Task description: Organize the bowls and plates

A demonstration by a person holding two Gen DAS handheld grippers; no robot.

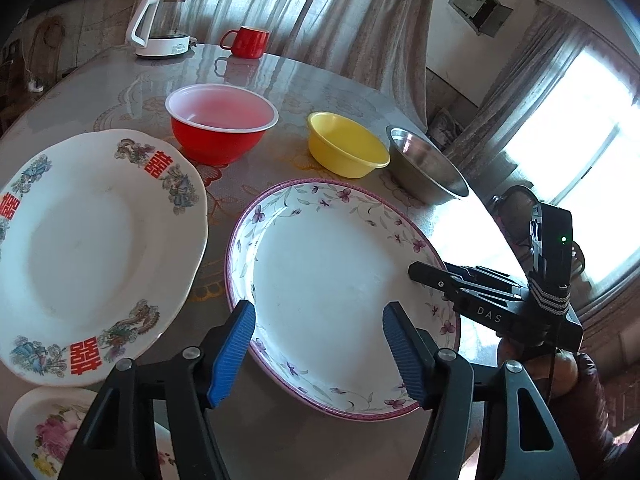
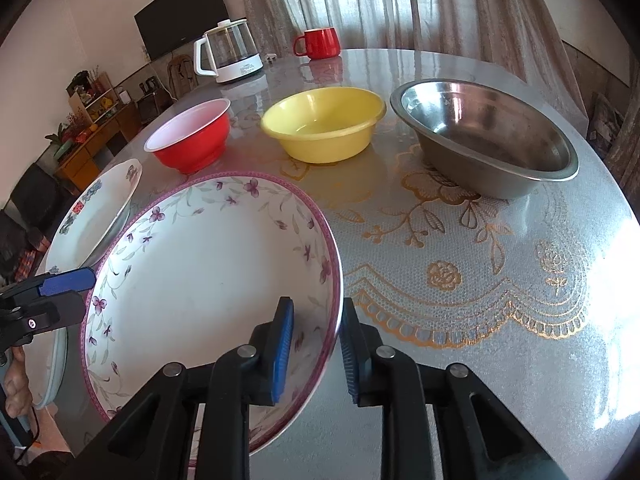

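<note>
Left hand-held gripper (image 1: 318,354) jaws apart, straddling purple-flowered plate (image 1: 320,276) rim.

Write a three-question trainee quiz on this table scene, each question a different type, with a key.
1. True or false: the right claw is clamped on the rim of the purple-flowered plate.
2. Which bowl stands between the other two? A. red bowl B. yellow bowl C. steel bowl
3. Fill in: the left claw is ____, its pads either side of the same plate's near rim without pressing it.

Key: 1 true; 2 B; 3 open.
</note>
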